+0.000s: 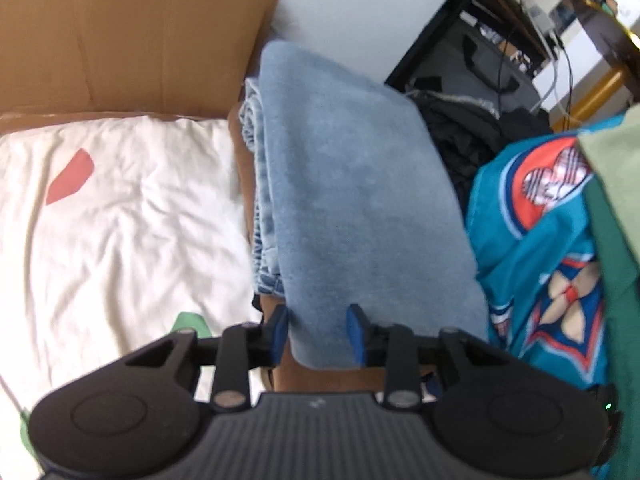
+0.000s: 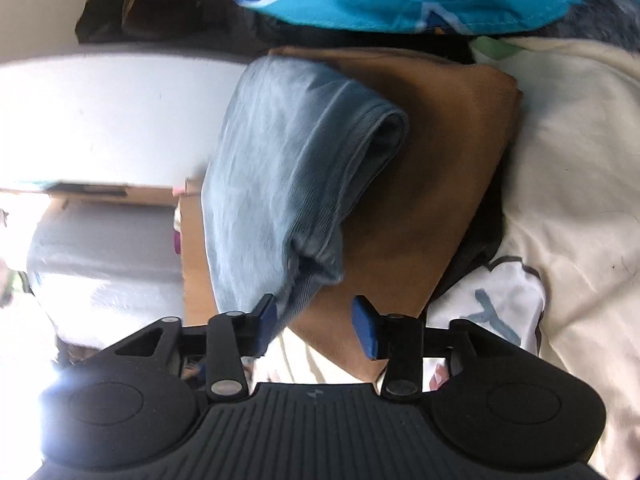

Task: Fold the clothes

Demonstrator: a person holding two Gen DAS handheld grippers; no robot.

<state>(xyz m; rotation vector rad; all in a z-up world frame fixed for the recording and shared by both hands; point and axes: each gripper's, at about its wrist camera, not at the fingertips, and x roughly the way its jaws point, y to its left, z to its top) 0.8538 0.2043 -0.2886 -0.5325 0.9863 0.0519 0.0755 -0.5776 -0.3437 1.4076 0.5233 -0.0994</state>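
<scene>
A folded light-blue denim garment lies on a folded brown garment, running away from me in the left wrist view. My left gripper sits at its near end. The cloth fills the gap between the blue pads, and the jaws look shut on it. In the right wrist view the same blue garment rests on the brown garment. My right gripper stands open. Its left pad touches the blue hem, its right pad is free, and only brown cloth shows in the gap.
A cream sheet with red and green patches lies to the left, with cardboard flaps behind it. A teal patterned garment and a green one crowd the right. Black clothing lies beyond, near dark furniture.
</scene>
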